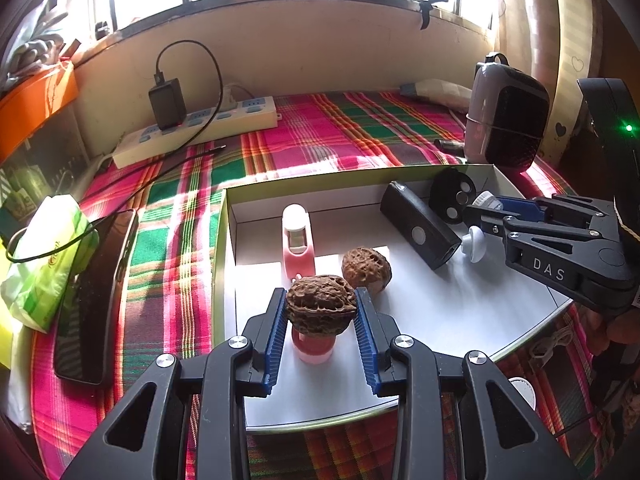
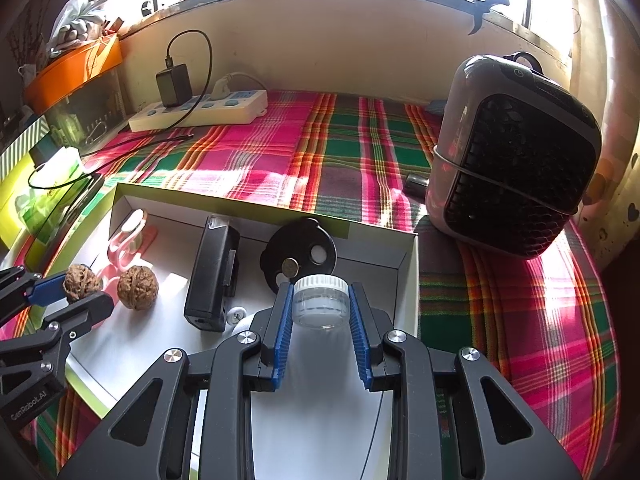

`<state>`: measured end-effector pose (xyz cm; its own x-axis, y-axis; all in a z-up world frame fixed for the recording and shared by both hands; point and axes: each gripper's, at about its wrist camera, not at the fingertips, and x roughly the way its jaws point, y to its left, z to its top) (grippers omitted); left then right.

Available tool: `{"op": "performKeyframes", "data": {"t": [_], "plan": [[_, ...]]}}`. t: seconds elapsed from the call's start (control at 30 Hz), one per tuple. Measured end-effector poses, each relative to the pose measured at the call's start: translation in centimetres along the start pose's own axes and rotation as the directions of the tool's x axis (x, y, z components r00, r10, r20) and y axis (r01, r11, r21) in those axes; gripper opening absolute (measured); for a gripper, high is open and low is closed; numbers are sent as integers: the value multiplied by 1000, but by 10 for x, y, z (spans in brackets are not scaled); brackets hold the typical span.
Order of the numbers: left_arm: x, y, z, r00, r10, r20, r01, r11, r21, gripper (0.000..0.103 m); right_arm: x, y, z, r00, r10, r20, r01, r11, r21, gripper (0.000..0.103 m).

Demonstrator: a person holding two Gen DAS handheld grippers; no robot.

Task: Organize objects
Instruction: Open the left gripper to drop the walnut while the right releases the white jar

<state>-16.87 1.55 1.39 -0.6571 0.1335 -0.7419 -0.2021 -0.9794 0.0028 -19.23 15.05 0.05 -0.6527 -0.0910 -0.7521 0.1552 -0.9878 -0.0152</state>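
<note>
A plaid cloth point(image 2: 280, 152) covers the surface. On it lie a white box point(image 2: 408, 280) near, a power strip point(image 2: 200, 114) far left, and a fan point(image 2: 516, 156) right. A phone point(image 1: 96, 292) and tissue pack point(image 1: 48, 256) lie left.

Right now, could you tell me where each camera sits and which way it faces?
Left wrist: on the left gripper, looking down into the box; its fingers grip a walnut; right gripper shows at right.
Right wrist: on the right gripper, looking down toward the fan; its fingers grip a jar; left gripper shows at left.
Shared: box, second walnut, power strip.
</note>
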Motion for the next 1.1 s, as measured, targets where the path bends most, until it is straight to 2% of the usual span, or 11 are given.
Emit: {"op": "performKeyframes", "data": {"t": [0.63, 1.1], "plan": [[2, 1, -1, 1000, -2, -8, 2, 1000, -9, 31, -1, 1, -1, 1000, 6, 4, -6, 1000, 6, 29], [0, 1, -2, 1000, -25, -13, 24, 999, -22, 38, -1, 2, -2, 1000, 10, 4, -10, 1000, 16, 29]]}}
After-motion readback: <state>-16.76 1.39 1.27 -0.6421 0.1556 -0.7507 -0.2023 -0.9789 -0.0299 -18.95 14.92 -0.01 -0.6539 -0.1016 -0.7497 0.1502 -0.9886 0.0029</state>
